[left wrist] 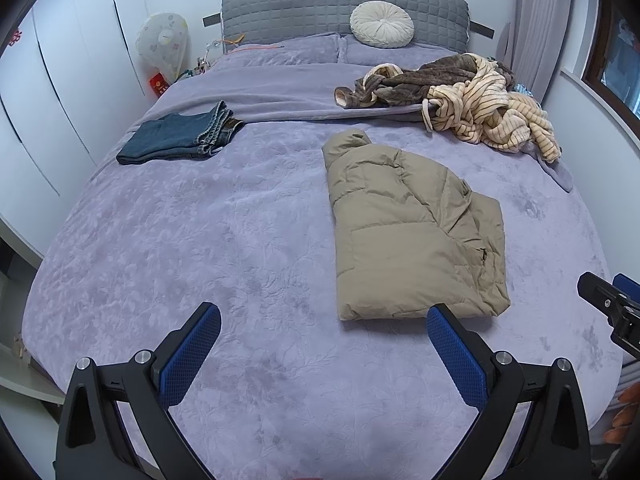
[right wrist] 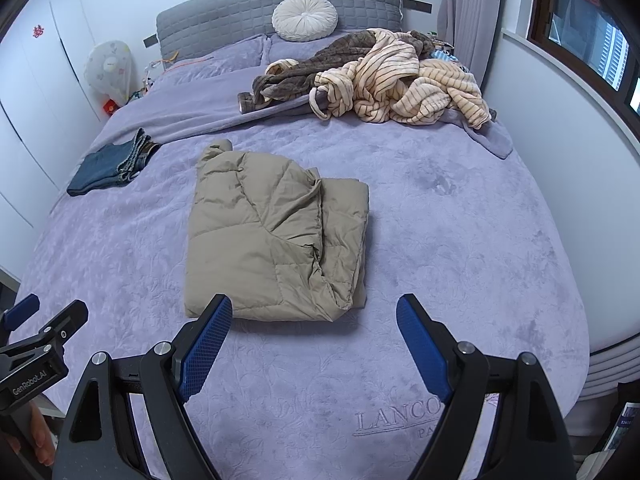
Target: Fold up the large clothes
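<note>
**Ana:** Khaki puffer jacket, that's the one to look at. Where does it lie?

**Ben:** On the lilac bedspread, folded into a thick bundle near the foot of the bed, with its collar end toward the headboard. Going left to right in the right wrist view: white wardrobe doors along the wall, then folded jeans by the left edge of the bed, well apart from the jacket. The jacket sits about mid-bed.

**Ana:** And beyond it?

**Ben:** Further right and back, a heap of clothes, brown plush and cream striped, unfolded, near the round cream cushion that leans on the grey headboard. A window is at the far right.

**Ana:** The tongs?

**Ben:** The left gripper is spread wide over bare bedspread, nothing between its blue pads; its right fingertip shows just at the jacket's near edge. The right gripper is spread wide too, above the jacket's near edge, gripping nothing. Whether a fingertip touches the cloth I cannot tell.

**Ana:** Anything at the foot?

**Ben:** Stitched lettering in the bedspread, partly hidden by the right gripper.
</note>
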### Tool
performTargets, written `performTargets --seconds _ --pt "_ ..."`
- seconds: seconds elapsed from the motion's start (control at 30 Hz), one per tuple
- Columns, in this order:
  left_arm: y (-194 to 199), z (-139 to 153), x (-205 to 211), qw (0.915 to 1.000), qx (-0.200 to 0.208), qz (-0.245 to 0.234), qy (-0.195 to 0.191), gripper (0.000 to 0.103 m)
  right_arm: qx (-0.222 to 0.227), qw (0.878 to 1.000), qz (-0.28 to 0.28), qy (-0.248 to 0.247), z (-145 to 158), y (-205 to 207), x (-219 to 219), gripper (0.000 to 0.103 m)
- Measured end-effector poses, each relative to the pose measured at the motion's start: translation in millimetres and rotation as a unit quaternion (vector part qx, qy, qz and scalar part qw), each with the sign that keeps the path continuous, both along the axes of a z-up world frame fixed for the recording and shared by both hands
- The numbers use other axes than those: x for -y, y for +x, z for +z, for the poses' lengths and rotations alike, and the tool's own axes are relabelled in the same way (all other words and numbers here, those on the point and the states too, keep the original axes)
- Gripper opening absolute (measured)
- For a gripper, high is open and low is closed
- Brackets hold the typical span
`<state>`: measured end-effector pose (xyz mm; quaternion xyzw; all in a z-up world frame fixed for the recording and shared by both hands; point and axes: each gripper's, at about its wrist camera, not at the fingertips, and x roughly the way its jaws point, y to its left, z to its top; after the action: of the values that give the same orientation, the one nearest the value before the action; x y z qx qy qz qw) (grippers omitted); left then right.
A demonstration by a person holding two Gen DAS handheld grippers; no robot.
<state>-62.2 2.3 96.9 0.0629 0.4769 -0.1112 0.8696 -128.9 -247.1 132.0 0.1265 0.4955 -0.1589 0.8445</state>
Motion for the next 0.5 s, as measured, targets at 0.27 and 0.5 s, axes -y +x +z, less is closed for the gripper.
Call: performTargets --seconds 0.27,0.5 --pt "2.6 0.1 -0.2 1.0 0.0 0.0 0.002 0.103 0.0 1.0 0.0 0.0 -0.2 -0.3 -0.2 0.086" --pt "2.6 -0.3 0.4 1.0 -0.001 0.0 0.001 0.103 -0.001 1.0 -0.002 0.0 -0.3 -1.1 -2.7 0.086"
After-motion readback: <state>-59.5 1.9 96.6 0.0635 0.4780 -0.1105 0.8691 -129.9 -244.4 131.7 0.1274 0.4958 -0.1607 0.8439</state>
